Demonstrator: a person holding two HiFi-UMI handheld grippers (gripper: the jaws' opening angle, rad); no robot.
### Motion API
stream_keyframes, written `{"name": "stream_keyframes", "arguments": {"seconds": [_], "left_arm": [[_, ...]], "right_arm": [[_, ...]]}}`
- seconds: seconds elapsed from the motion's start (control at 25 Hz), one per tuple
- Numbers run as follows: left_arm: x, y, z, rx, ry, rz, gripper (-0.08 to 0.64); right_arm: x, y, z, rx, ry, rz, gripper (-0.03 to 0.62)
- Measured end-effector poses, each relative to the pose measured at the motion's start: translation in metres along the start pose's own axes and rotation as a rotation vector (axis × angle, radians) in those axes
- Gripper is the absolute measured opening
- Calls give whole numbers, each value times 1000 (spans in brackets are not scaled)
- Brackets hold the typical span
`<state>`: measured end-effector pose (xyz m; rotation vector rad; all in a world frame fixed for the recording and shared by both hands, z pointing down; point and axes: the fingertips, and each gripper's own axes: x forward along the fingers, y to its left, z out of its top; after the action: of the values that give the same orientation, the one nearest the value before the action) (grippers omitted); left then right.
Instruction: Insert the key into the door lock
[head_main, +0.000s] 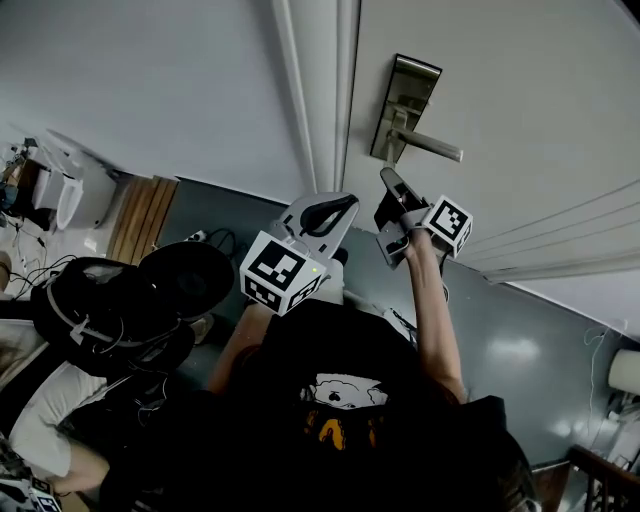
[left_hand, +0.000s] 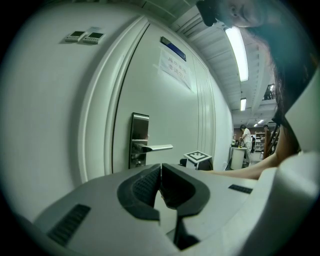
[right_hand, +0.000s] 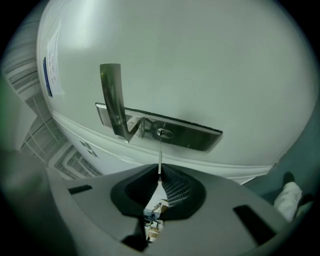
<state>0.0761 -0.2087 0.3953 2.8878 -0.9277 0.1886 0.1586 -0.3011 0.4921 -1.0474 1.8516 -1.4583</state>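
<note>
Right gripper (right_hand: 159, 176) pinches key (right_hand: 160, 159) at lock (right_hand: 165, 133) keyhole (left gripper (left_hand: 161, 172) clenched empty).

the right gripper (head_main: 392, 188), right of frame centre, is raised just beneath the lever handle (head_main: 432, 147) of the door lock (head_main: 405, 98) at upper centre. the left gripper (head_main: 328, 213) sits lower left of it.

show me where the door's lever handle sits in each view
Head view: lever handle at upper centre-right, sticking out to the right from the lock plate.
Left gripper view: lever handle left of centre, pointing right.
Right gripper view: lever handle at upper left, pointing up in the picture.
Shared landmark: the lock plate that carries it shows in all three views.
</note>
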Motion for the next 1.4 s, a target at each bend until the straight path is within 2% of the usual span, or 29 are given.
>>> {"name": "stream_keyframes", "arguments": {"seconds": [0.52, 0.92, 1.4], "left_arm": [[-3, 10, -15, 17, 11, 10, 14], [2, 9, -7, 29, 4, -4, 14], [5, 11, -3, 33, 7, -3, 14]], "right_arm": [[15, -5, 14, 47, -49, 56, 20], [16, -6, 20, 150, -122, 84, 20], [17, -3, 22, 209, -100, 134, 20]]}}
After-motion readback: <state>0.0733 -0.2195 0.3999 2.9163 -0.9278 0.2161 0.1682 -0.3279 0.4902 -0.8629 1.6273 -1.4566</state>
